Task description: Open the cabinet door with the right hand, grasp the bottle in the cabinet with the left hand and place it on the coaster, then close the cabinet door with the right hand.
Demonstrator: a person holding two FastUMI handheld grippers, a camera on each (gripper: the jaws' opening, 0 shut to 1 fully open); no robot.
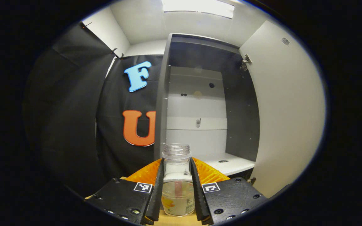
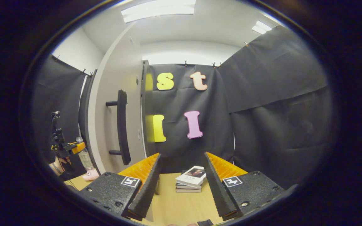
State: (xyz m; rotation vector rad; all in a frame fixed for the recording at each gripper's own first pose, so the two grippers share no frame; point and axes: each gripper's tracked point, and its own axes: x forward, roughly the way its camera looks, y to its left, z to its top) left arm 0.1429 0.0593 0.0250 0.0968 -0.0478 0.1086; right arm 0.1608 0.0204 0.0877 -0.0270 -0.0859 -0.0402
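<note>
- Your left gripper [image 1: 177, 191] is clamped on the bottle [image 1: 177, 180]: both fingers press its clear sides, one at 9 o'clock of the glass and one at 3 o'clock.
- The bottle stands upright between those fingers, its open threaded neck rising above them, with a little pale liquid low inside.
- Straight ahead at 12 o'clock in the left gripper view you face the cabinet [image 1: 196, 103], its white shelf [image 1: 228, 163] bare just beyond the bottle.
- The cabinet door [image 1: 287, 106] stands swung wide at your 3 o'clock, hinge at its upper inner corner.
- Your right gripper [image 2: 181, 185] is spread wide and holds nothing; wooden table [image 2: 174, 207] shows between the fingers.
- A short stack of books [image 2: 191, 179] lies on the table at 12 o'clock of that gap, apart from both fingers.
- In the right gripper view the door's outer face with its dark bar handle [image 2: 122, 127] sits at 10 o'clock, well apart from the fingers.
- Far off at 9 o'clock there, you can see the other gripper carrying the bottle, with a pink coaster [image 2: 90, 175] on the table just below it; whether they touch, I cannot tell.
</note>
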